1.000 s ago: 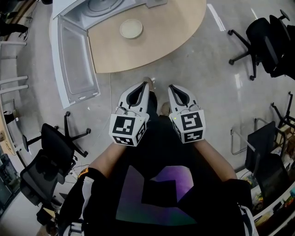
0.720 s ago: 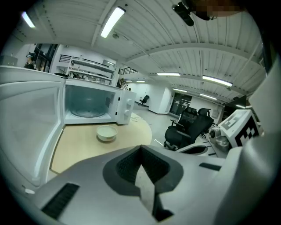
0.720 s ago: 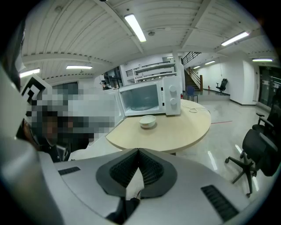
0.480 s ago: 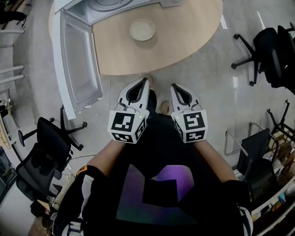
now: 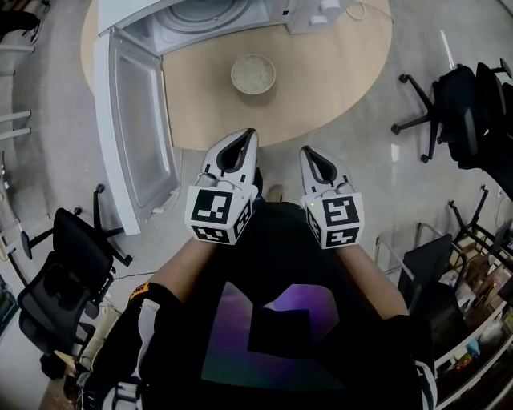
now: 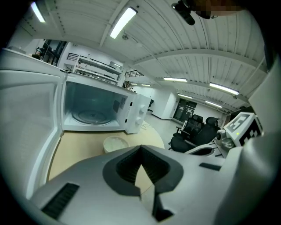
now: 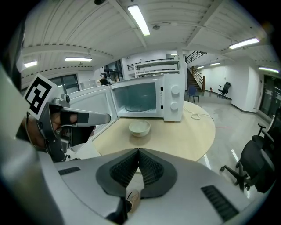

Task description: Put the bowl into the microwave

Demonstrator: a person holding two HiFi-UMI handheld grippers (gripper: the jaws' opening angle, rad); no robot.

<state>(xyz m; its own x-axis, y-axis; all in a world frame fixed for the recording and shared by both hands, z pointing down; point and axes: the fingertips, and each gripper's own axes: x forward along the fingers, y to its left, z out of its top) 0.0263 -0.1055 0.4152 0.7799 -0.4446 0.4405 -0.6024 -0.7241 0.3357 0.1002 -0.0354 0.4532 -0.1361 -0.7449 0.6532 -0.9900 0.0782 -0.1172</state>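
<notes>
So: approach step | your left claw (image 5: 248, 134), right claw (image 5: 308, 151) both pinched together, empty | bowl (image 5: 253, 74) ahead on bench (image 5: 341, 72) | next: open, reach forward.

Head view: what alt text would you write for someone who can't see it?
Seen from above, a person holds the left tool and right tool, both shut and empty, short of a round wooden table. A pale bowl sits on it before a white microwave with its door open. Office chairs stand around.

no legible text, labels, nos.
</notes>
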